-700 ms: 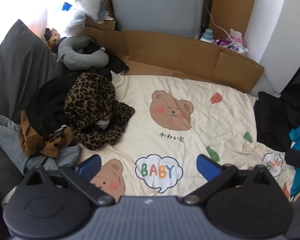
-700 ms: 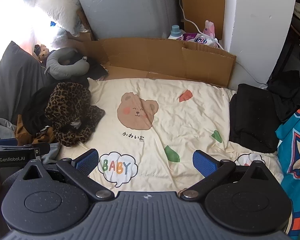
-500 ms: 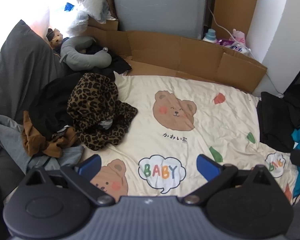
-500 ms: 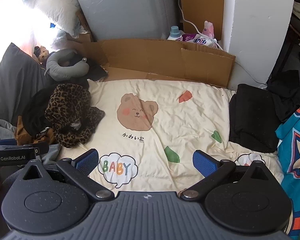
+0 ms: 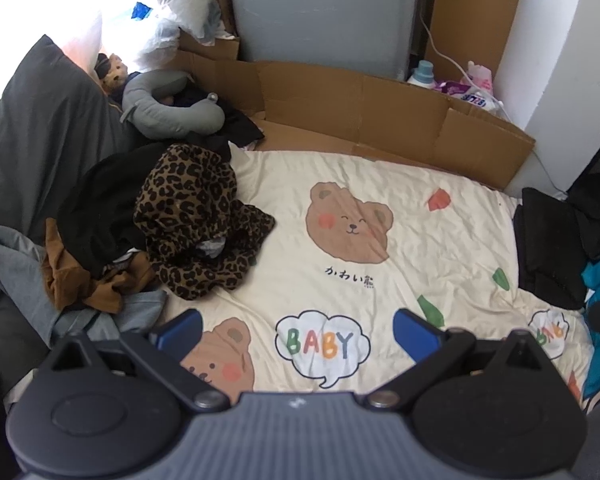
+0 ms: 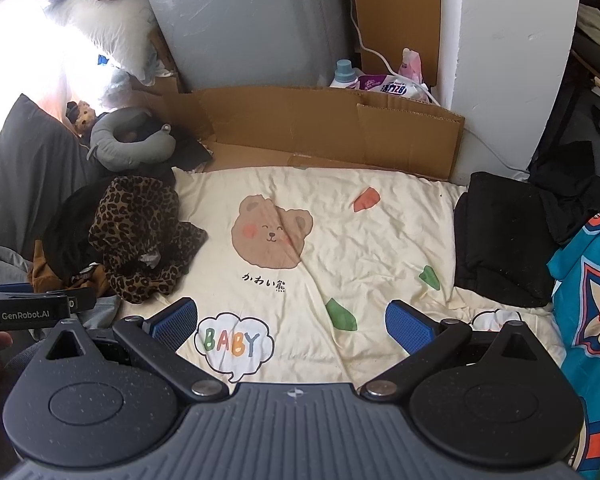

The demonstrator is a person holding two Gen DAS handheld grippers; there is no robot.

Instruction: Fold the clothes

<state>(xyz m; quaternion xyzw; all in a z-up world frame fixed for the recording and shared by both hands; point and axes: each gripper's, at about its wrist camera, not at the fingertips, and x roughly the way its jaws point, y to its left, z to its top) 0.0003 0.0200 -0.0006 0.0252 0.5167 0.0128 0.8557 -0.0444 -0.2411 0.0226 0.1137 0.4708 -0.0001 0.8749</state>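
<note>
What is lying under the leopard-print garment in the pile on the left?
Beneath the leopard-print garment a black garment, a brown one and grey fabric stick out. A pale scrap shows in its folds. Anything deeper is covered.

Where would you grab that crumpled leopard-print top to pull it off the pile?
Probably the loose flap of the leopard-print top spilling onto the cream blanket, approached from the blanket side: that edge lies free, while its other side rests on the dark clothes.

Both wrist views look steeply down, seemingly from close above, sharing the blanket (image 5: 380,184).
</note>
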